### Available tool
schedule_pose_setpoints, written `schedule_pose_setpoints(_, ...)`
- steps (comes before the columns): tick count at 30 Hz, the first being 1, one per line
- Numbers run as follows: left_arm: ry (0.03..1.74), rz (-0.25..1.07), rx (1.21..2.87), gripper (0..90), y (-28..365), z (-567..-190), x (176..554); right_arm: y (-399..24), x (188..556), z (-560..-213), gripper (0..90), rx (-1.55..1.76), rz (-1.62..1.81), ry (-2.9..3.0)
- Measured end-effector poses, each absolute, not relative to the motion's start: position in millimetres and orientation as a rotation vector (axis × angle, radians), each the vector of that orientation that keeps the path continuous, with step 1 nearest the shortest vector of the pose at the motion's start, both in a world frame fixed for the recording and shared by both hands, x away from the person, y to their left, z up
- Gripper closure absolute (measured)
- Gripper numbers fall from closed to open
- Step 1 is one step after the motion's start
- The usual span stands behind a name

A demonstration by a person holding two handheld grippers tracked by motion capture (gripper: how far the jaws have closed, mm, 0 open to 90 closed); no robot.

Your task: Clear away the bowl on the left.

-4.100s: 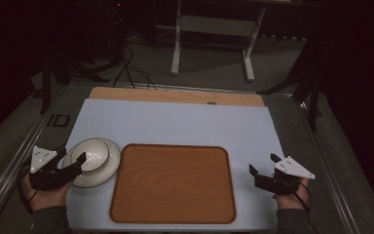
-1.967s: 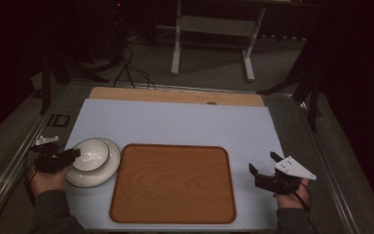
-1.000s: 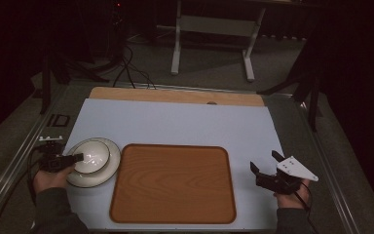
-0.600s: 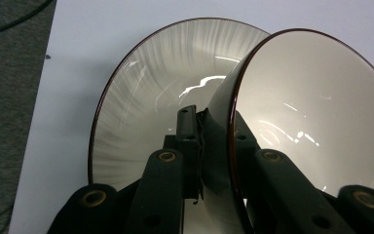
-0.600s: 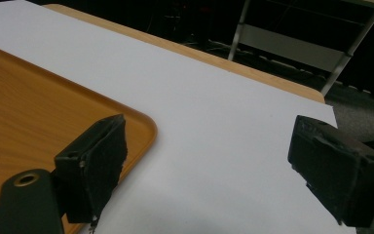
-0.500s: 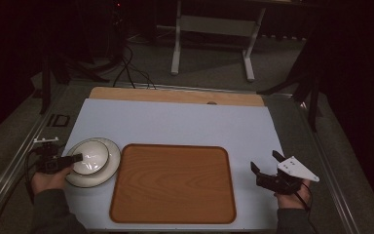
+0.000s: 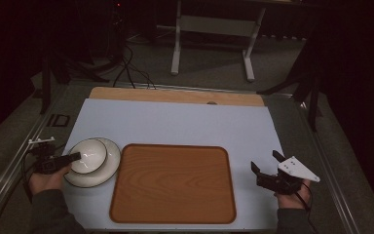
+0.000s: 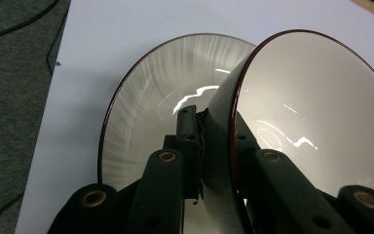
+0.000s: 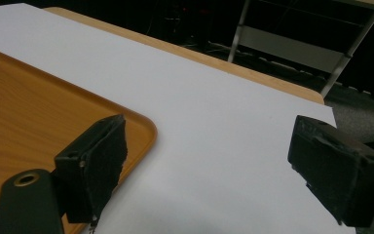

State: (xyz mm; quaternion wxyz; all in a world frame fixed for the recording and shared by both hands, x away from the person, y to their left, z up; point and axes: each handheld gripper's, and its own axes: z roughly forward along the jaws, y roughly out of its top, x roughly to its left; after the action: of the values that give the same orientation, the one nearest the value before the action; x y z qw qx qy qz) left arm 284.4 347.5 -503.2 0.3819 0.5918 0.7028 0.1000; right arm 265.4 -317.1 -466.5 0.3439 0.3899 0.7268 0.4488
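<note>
Looking down from the high view, the left tool point(image 7: 73, 157) sits at the worktop's point(image 7: 175, 122) left edge, its jaws pinching the near rim of a white bowl point(image 7: 90, 155) that is tipped up over a white plate point(image 7: 97, 169). Just beside the plate lies a wooden tray point(image 7: 173, 183). The right tool point(image 7: 264, 170) hovers near the tray's right side with its jaws spread, gripping nothing.

In the left gripper view, the left tool point(image 8: 216, 131) has its jaws pressed on the bowl's point(image 8: 311, 112) dark-edged wall, one inside and one outside, with the plate point(image 8: 165, 83) beneath.

In the right gripper view, the right tool point(image 9: 209, 161) stands wide apart over the bare worktop point(image 9: 199, 97), the tray's point(image 9: 39, 92) corner just beside one jaw
</note>
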Motion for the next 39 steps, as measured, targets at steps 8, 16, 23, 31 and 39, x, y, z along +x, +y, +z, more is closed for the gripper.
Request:
schedule_pose_setpoints(8,1.753,0.276,1.476,81.8,346.4,-492.2,278.9,-317.6,265.2,-466.3,13.8,1.017,1.167,1.883)
schedule_pose_setpoints(16,1.693,0.324,1.498,81.6,340.6,-480.8,274.6,-318.1,264.9,-465.8,13.8,1.016,1.173,1.884)
schedule_pose_setpoints(23,1.666,0.328,1.501,81.6,333.4,-475.4,274.5,-319.2,264.5,-465.3,13.8,1.02,1.176,1.873)
schedule_pose_setpoints(31,1.639,0.328,1.493,81.5,327.4,-468.5,273.4,-319.3,264.7,-465.2,14.1,1.023,1.176,1.869)
schedule_pose_setpoints(39,1.615,0.333,1.491,81.4,321.1,-463.0,273.2,-319.7,265.0,-465.1,14.2,1.024,1.177,1.864)
